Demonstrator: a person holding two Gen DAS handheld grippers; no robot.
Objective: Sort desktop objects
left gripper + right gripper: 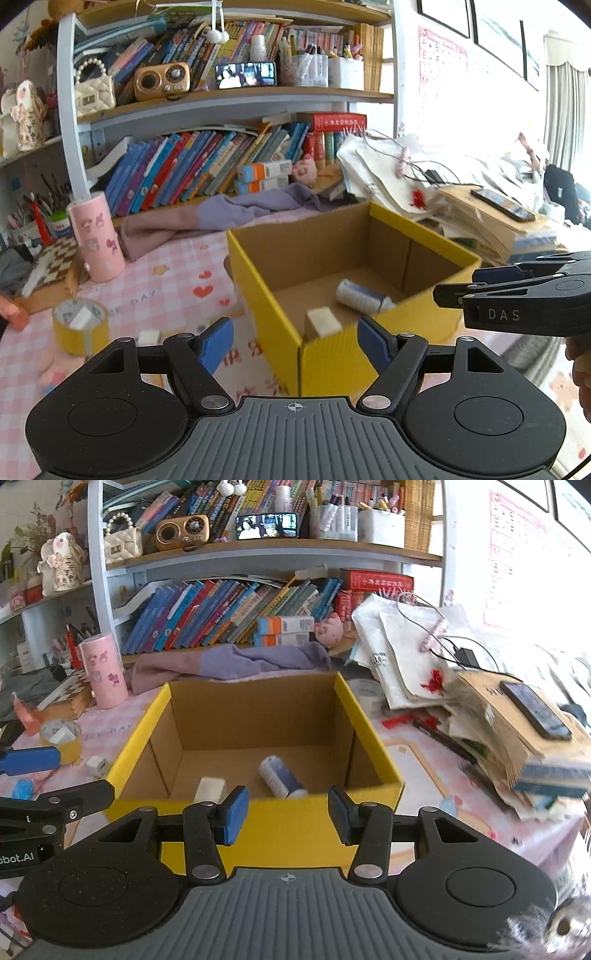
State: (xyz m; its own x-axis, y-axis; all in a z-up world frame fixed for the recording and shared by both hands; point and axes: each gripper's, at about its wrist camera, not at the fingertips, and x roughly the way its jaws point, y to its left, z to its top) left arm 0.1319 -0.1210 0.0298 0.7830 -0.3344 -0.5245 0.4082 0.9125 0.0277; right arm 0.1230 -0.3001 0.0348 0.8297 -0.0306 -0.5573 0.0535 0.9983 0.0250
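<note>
Left wrist view: mounted behind the left gripper (295,345), angled downward across a pink checked tablecloth (173,280); close to the near left corner of an open yellow cardboard box (258,284), seen obliquely. The right gripper (448,293) enters at the right edge.

Right wrist view: mounted behind the right gripper (284,812), angled downward, facing the box's (369,720) near wall squarely and close. The left gripper (55,775) enters at the left edge.

Shared: box interior, white bookshelf of leaning coloured books (192,166) (221,609), pink cylindrical tin (98,236) (103,670), yellow tape roll (79,325) (62,738), paper stack with black phone (504,208) (535,709).
</note>
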